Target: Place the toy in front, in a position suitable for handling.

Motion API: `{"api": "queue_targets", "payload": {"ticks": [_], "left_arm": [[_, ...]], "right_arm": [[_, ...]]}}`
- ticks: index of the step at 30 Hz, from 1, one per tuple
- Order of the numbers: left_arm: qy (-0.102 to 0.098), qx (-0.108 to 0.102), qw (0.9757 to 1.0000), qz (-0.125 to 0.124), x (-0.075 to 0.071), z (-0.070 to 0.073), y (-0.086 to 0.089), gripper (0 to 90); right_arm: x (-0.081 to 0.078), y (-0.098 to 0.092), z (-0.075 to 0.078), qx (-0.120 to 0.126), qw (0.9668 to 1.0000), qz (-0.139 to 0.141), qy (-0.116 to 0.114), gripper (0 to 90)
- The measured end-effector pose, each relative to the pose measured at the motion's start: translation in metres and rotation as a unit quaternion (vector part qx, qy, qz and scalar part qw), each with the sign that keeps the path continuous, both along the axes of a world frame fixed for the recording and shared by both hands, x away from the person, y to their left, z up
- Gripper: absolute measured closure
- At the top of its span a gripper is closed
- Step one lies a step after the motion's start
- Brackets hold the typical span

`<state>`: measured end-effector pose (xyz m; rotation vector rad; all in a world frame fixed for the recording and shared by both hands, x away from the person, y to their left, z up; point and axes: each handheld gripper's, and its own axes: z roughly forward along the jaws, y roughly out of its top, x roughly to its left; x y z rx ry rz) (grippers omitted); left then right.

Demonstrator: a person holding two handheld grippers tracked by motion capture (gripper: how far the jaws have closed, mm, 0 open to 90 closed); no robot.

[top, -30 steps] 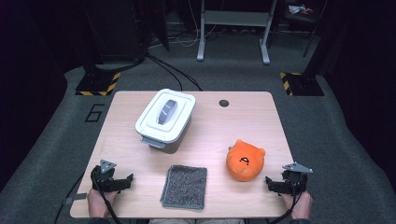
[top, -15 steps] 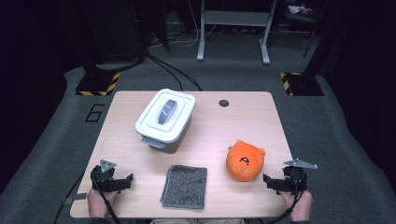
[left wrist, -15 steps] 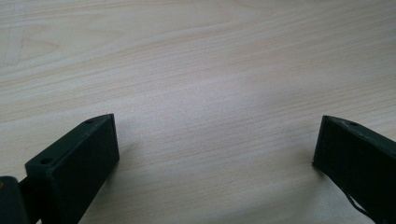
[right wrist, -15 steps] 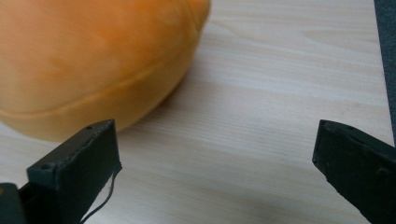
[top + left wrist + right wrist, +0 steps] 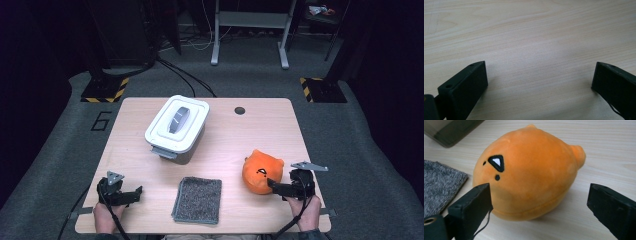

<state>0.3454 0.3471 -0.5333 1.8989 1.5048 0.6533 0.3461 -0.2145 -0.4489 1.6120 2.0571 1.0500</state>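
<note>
Beside the orange plush toy, the right gripper gapes wide, just closing slightly, holding nothing.

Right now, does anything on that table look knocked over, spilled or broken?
Nothing stands out. The lidded white box sits askew to the table edges, the orange plush toy rests intact, and the grey cloth lies flat.
</note>
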Motion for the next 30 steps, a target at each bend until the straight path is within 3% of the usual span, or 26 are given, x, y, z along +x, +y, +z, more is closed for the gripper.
{"api": "queue_targets", "payload": {"ticks": [8,13,17,30], "left_arm": [[-0.001,0.001,1.0000,0.000,0.000,0.000,0.000,0.0],[-0.001,0.001,1.0000,0.000,0.000,0.000,0.000,0.0],[-0.001,0.001,1.0000,0.001,0.000,0.000,0.000,0.0],[0.002,0.002,1.0000,-0.001,0.000,0.000,0.000,0.0]], "right_arm": [[0.018,0.010,-0.017,0.006,0.9994,0.008,0.034,13.7],[0.020,0.011,-0.022,-0.002,0.9993,0.008,0.038,18.3],[0.020,0.009,-0.027,-0.005,0.9994,0.013,0.032,26.9],[0.015,0.009,-0.031,-0.014,0.9994,0.023,0.022,40.2]]}}
